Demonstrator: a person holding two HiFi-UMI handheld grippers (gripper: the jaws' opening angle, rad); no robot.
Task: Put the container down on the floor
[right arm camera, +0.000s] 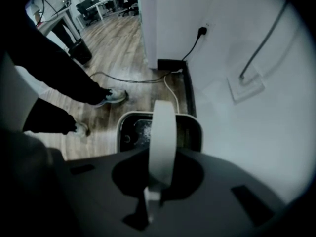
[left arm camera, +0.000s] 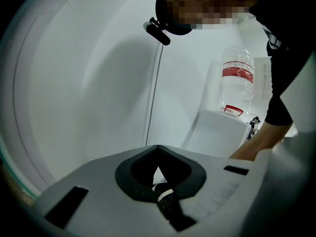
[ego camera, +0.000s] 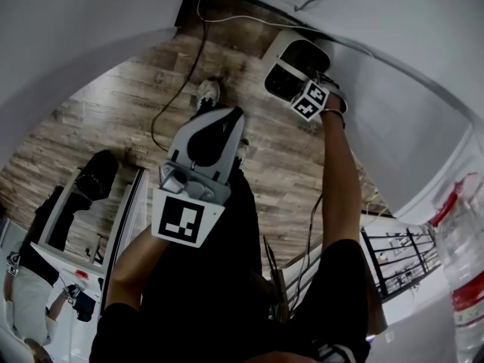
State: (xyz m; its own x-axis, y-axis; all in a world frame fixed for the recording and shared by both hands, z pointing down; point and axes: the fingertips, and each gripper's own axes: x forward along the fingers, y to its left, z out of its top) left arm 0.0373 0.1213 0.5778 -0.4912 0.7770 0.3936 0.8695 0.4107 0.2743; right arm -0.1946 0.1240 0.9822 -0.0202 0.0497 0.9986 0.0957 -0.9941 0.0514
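Now the right gripper (right arm camera: 157,184) clamps the handle (right arm camera: 163,132) of the container (right arm camera: 127,132); left gripper (left arm camera: 160,181) is closed.

the floor (ego camera: 113,104) looked like matt, grained wood planks; the container (right arm camera: 198,130) was smooth white plastic; the water bottle (left arm camera: 238,83) was clear, glossy plastic.

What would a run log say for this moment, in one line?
right gripper: jaws shut on handle | container: below it, by wall, floor contact unclear | left gripper: shut, empty
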